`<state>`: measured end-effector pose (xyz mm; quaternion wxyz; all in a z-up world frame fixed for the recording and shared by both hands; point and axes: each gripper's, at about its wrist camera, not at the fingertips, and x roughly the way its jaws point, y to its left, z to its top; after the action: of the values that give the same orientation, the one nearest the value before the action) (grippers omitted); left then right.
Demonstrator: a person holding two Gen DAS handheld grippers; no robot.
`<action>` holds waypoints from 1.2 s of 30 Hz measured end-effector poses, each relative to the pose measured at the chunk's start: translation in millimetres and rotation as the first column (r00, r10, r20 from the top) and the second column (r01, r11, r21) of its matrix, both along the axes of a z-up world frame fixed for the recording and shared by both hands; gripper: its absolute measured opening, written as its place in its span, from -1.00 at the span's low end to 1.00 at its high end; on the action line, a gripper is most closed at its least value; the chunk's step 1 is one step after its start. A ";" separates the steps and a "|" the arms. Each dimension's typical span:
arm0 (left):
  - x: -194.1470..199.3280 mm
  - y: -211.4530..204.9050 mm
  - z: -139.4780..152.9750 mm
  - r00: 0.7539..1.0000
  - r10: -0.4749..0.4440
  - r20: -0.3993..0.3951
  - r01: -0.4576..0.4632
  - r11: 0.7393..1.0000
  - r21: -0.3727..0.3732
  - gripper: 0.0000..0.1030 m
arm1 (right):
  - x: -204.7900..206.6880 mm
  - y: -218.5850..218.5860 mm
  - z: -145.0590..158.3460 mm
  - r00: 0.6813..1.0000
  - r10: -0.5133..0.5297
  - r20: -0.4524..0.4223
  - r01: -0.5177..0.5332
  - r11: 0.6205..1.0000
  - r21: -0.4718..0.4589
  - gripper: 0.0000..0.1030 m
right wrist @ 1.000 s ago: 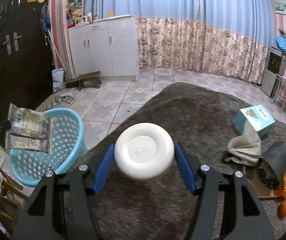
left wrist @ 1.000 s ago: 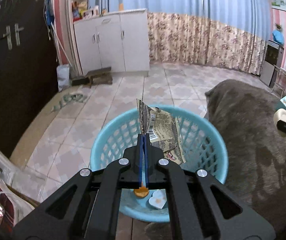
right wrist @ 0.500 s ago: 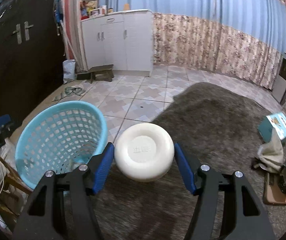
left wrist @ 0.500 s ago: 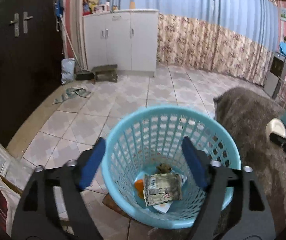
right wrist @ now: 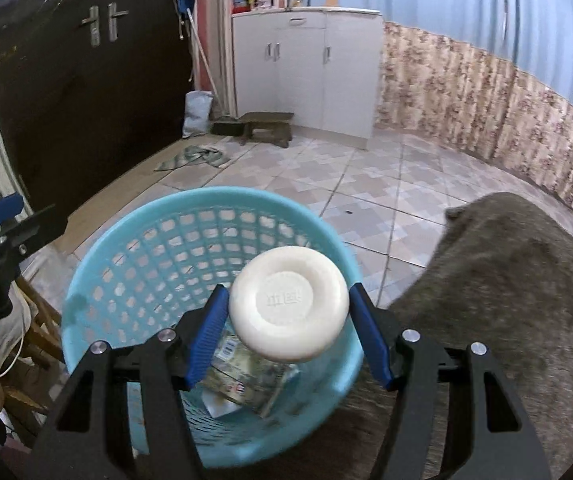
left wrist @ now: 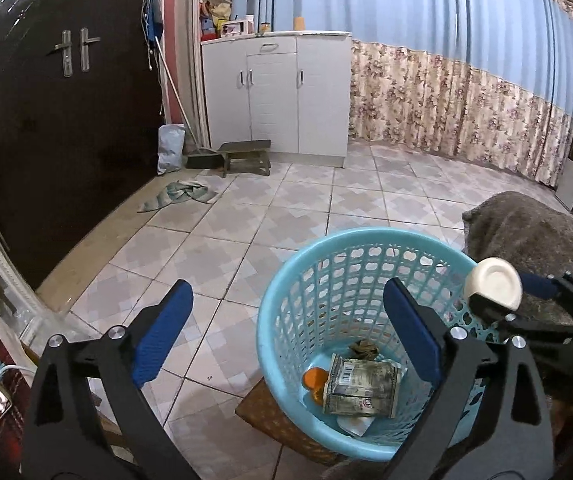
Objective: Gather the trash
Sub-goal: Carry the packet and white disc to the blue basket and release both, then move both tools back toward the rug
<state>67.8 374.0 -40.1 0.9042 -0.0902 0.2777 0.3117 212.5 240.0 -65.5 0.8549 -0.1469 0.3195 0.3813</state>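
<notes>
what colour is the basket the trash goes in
Light blue basket, clearest in the left wrist view.

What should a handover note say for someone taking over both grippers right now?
Left gripper: jaws opening wide, nothing between them, held beside the blue basket.
Right gripper: shut on the white round container, held over the basket's mouth.
Done: the crumpled wrapper lies on the basket's bottom, next to an orange scrap and a white piece.
Left: let the white container drop into the basket, then probably go back over the grey rug for more; these views show no other trash on it.
</notes>
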 end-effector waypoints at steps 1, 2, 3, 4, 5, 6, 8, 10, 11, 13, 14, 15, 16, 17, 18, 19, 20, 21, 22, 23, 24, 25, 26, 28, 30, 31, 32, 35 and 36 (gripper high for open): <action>-0.5 1.0 0.4 1.000 0.005 0.002 -0.005 1.000 0.000 0.82 | -1.5 2.7 -1.6 1.000 0.011 -0.007 -0.011 1.000 0.006 0.21; -1.1 2.0 0.7 1.000 0.008 0.004 -0.008 1.000 -0.003 0.83 | -1.9 2.9 -2.0 1.000 0.011 -0.007 -0.011 1.000 0.006 0.36; -0.5 3.0 0.4 1.000 0.009 0.006 -0.009 1.000 -0.004 0.84 | -2.7 2.3 -2.0 1.000 0.004 -0.001 -0.004 1.000 0.004 0.48; -0.1 3.6 0.7 1.000 0.012 0.006 -0.011 1.000 -0.005 0.84 | -3.3 -0.1 -0.7 1.000 -0.003 0.007 0.003 1.000 0.008 0.49; 0.7 3.6 0.9 1.000 0.012 0.006 -0.012 1.000 -0.005 0.84 | -2.7 -2.7 0.7 1.000 -0.003 0.003 0.003 1.000 0.013 0.49; 1.3 2.7 1.0 1.000 0.011 0.005 -0.011 1.000 -0.005 0.84 | -1.9 -8.0 3.5 1.000 -0.004 -0.003 0.004 1.000 0.020 0.49; 0.7 0.7 0.7 1.000 0.007 0.008 -0.007 1.000 -0.005 0.84 | -3.0 -18.4 8.8 1.000 -0.017 0.007 0.016 1.000 0.020 0.49; 3.5 -5.3 1.2 1.000 -0.001 0.008 0.001 1.000 -0.004 0.87 | -0.9 -34.5 14.7 0.999 -0.041 0.026 0.041 0.999 0.017 0.49; 5.7 -10.7 1.1 1.000 -0.004 0.007 0.004 1.000 -0.002 0.89 | -0.1 -43.3 17.0 0.998 -0.056 0.030 0.056 0.998 0.017 0.50; 10.6 -19.0 2.2 1.000 -0.018 0.006 0.018 1.000 -0.001 0.89 | 3.6 -68.5 22.2 0.995 -0.097 0.028 0.097 0.995 0.017 0.50; 12.8 -24.7 3.1 1.000 -0.029 0.007 0.029 1.000 -0.002 0.89 | 4.7 -82.2 24.2 0.992 -0.120 0.027 0.120 0.993 0.016 0.50; 15.1 -31.5 4.1 0.999 -0.040 0.011 0.040 0.999 -0.003 0.89 | 5.5 -98.7 26.2 0.988 -0.149 0.031 0.149 0.989 0.017 0.50; 16.9 -37.4 4.6 0.999 -0.048 0.013 0.048 0.999 -0.003 0.89 | 7.2 -110.9 27.8 0.985 -0.171 0.034 0.171 0.985 0.018 0.51; 19.2 -43.2 5.3 0.998 -0.057 0.013 0.057 0.998 -0.003 0.89 | 8.4 -129.3 29.7 0.977 -0.208 0.037 0.208 0.978 0.018 0.51; 21.9 -49.4 6.1 0.998 -0.067 0.013 0.067 0.998 -0.004 0.89 | 9.9 -147.2 31.5 0.969 -0.244 0.036 0.244 0.970 0.021 0.52; 26.2 -59.9 7.5 0.996 -0.085 0.014 0.085 0.996 -0.004 0.89 | 11.5 -163.2 32.4 0.960 -0.278 0.033 0.277 0.961 0.025 0.52; 29.2 -67.8 8.5 0.995 -0.097 0.015 0.097 0.995 -0.004 0.90 | 13.5 -183.9 33.3 0.947 -0.321 0.027 0.320 0.947 0.032 0.52; 32.0 -76.3 9.3 0.994 -0.109 0.015 0.109 0.994 -0.002 0.90 | 15.2 -198.3 33.3 0.936 -0.351 0.024 0.350 0.936 0.036 0.52; 35.3 -85.9 10.2 0.992 -0.122 0.016 0.122 0.993 -0.001 0.90 | 17.3 -221.9 33.3 0.916 -0.400 0.022 0.399 0.916 0.042 0.52; 38.7 -94.7 11.3 0.991 -0.136 0.017 0.136 0.991 -0.001 0.90 | 18.4 -241.1 32.4 0.896 -0.443 0.028 0.442 0.896 0.039 0.52; 40.5 -100.1 11.4 0.989 -0.145 0.017 0.145 0.989 -0.003 0.90 | 19.2 -253.7 31.0 0.880 -0.473 0.040 0.472 0.881 0.029 0.52; 44.1 -110.2 11.7 0.986 -0.163 0.020 0.163 0.987 -0.007 0.90 | 19.5 -273.6 28.6 0.855 -0.516 0.064 0.516 0.857 0.010 0.52; 47.2 -117.9 12.0 0.984 -0.176 0.021 0.177 0.984 -0.013 0.90 | 19.7 -292.9 26.7 0.827 -0.556 0.081 0.558 0.830 -0.003 0.52; 53.5 -135.7 11.4 0.978 -0.207 0.025 0.207 0.978 -0.026 0.90 | 21.1 -323.7 24.8 0.784 -0.615 0.085 0.618 0.786 0.000 0.52; 61.8 -152.6 9.8 0.971 -0.238 0.013 0.239 0.971 -0.031 0.90 | 21.3 -356.5 24.4 0.732 -0.676 0.080 0.677 0.736 0.015 0.52; 64.5 -160.5 8.4 0.968 -0.250 0.007 0.250 0.968 -0.030 0.90 | 21.9 -372.5 25.1 0.704 -0.706 0.084 0.707 0.707 0.021 0.52; 67.8 -169.0 7.2 0.965 -0.263 0.000 0.263 0.964 -0.029 0.90 | 22.7 -386.0 25.5 0.678 -0.730 0.091 0.731 0.682 0.019 0.52; 75.4 -193.1 4.8 0.953 -0.303 -0.014 0.303 0.953 -0.027 0.90 | 24.7 -410.5 22.2 0.637 -0.762 0.117 0.768 0.640 -0.010 0.52; 79.4 -203.2 3.0 0.946 -0.323 -0.020 0.322 0.946 -0.029 0.90 | 25.7 -419.3 17.9 0.622 -0.774 0.120 0.781 0.624 -0.024 0.52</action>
<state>147.2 170.7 -37.1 0.9383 -0.0514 0.3038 0.1572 238.2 -179.4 -47.6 0.9442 -0.0442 0.3231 -0.0453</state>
